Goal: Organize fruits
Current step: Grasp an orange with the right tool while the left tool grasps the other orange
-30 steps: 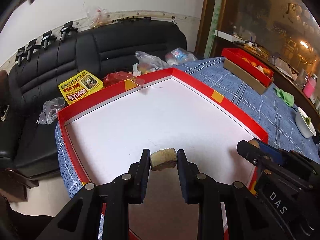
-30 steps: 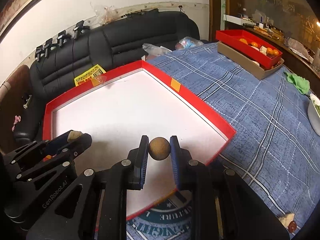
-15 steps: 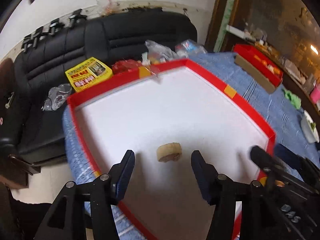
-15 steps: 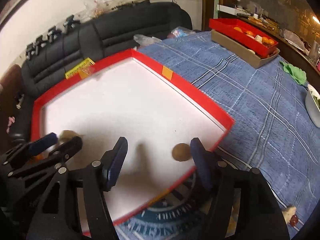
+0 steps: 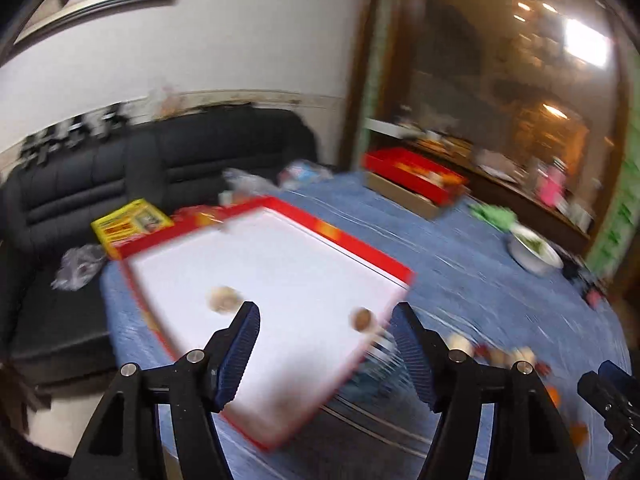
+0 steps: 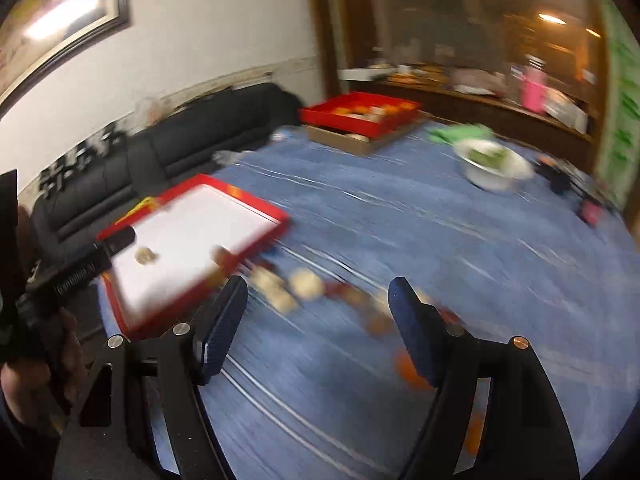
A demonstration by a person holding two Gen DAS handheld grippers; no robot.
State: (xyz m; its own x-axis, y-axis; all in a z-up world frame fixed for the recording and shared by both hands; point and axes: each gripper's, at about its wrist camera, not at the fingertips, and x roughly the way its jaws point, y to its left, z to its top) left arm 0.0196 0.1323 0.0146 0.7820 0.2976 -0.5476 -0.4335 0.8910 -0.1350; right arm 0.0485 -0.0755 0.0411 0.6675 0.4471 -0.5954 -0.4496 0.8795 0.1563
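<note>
Both views are blurred by motion. A red-rimmed tray with a white floor [image 5: 392, 266] [image 6: 256, 200] lies on the blue cloth. A pale sliced fruit [image 5: 224, 299] [image 6: 146, 256] and a round brown fruit [image 5: 362, 319] [image 6: 219, 254] lie in it. My left gripper [image 5: 326, 344] is open and empty, raised above the tray's near side. My right gripper [image 6: 314, 320] is open and empty over the cloth, right of the tray. Several loose pale and red fruits [image 6: 304, 284] [image 5: 492, 354] lie on the cloth beyond it.
A second red tray on a cardboard box [image 6: 360, 114] [image 5: 416, 172] holds fruit at the table's far side. A white bowl [image 6: 492, 164] [image 5: 534, 250] and green cloth [image 6: 456, 132] lie to the right. A black sofa [image 5: 120, 168] stands behind the table.
Both grippers opened and let go of their fruits, which now lie in the tray. Both grippers then pulled back and up and swung right, away from the tray.
</note>
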